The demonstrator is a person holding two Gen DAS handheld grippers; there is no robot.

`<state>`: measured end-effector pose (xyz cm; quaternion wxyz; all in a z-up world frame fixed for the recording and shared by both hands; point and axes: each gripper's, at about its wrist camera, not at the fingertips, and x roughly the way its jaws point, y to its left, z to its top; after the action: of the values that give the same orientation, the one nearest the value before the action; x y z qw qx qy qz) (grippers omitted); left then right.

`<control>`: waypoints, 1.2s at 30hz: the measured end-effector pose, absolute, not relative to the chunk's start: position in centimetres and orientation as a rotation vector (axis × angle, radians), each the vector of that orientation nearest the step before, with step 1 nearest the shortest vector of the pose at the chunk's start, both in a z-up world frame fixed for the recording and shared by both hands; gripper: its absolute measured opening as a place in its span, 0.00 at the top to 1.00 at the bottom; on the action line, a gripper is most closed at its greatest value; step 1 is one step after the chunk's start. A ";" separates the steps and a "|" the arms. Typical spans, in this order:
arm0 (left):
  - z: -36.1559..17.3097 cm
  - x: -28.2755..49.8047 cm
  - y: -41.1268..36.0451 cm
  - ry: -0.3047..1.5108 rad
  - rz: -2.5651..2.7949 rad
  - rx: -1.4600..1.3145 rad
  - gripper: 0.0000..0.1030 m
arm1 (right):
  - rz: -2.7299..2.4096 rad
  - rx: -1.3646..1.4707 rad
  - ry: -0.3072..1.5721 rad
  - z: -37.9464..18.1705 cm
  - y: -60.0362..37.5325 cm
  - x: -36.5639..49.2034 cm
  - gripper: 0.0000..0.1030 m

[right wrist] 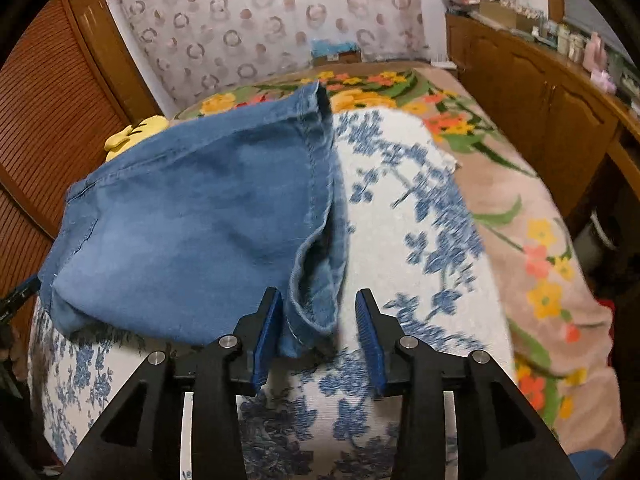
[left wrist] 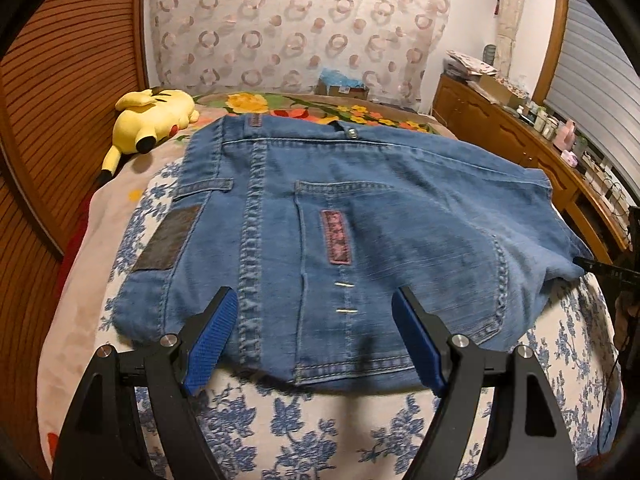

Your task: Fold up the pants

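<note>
Room: a bedroom with a ring-patterned curtain (left wrist: 296, 28) on the far wall, a slatted wooden door (left wrist: 68, 92) at the left, and a wooden cabinet (left wrist: 516, 136) crowded with small items along the right.
Surface: a bed (right wrist: 536, 216) with a flowered cover, and a white cloth with blue flowers (left wrist: 304, 428) spread over it.
Around: a yellow plush toy (left wrist: 154, 120) lies at the far left, just beside the jeans' far-left corner; a cardboard box (left wrist: 342, 87) sits at the far end of the bed.
Open room: bare blue-flowered cloth runs right of the jeans and along the near edge.
Pants: blue jeans (left wrist: 340, 224) lie folded on the cloth, back pocket and waistband up, a brown patch at the left edge.
Left tongs (left wrist: 316, 300): wide open over the jeans' near edge, gripping nothing.
Right tongs (right wrist: 318, 306): partly open, a jeans corner lying loose between the pads; the left pad looks close against the cloth, the right pad stands clear.
</note>
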<state>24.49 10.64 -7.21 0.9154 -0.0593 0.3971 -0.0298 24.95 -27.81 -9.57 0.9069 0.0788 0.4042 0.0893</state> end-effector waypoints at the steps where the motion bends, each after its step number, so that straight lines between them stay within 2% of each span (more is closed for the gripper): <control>1: -7.3 24.5 10.8 0.817 -0.057 -0.124 0.22 | 0.182 0.149 0.835 -9.6 -27.5 25.1 0.61; 6: -7.4 24.4 11.9 0.813 -0.036 -0.137 0.22 | 0.181 0.085 0.837 -9.5 -25.9 25.6 0.63; 7: -7.4 24.4 12.0 0.811 -0.032 -0.139 0.22 | 0.183 0.071 0.836 -9.6 -25.6 25.6 0.66; 9: -7.4 24.3 12.5 0.807 -0.021 -0.143 0.22 | 0.194 0.062 0.837 -9.7 -25.1 25.8 0.82; 34: -10.8 24.8 19.0 0.870 0.201 -0.278 0.23 | 0.197 0.007 0.787 -10.3 -24.5 25.0 0.83; 35: -10.8 24.9 19.0 0.871 0.201 -0.275 0.24 | 0.198 0.007 0.788 -10.3 -24.5 25.0 0.83; 36: -10.7 25.0 19.0 0.867 0.192 -0.277 0.32 | 0.197 0.009 0.789 -10.3 -24.5 25.0 0.83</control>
<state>24.99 19.01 -10.67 0.8938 -0.1335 0.4180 0.0924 24.96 -24.48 -10.33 0.9185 0.0044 0.3837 0.0959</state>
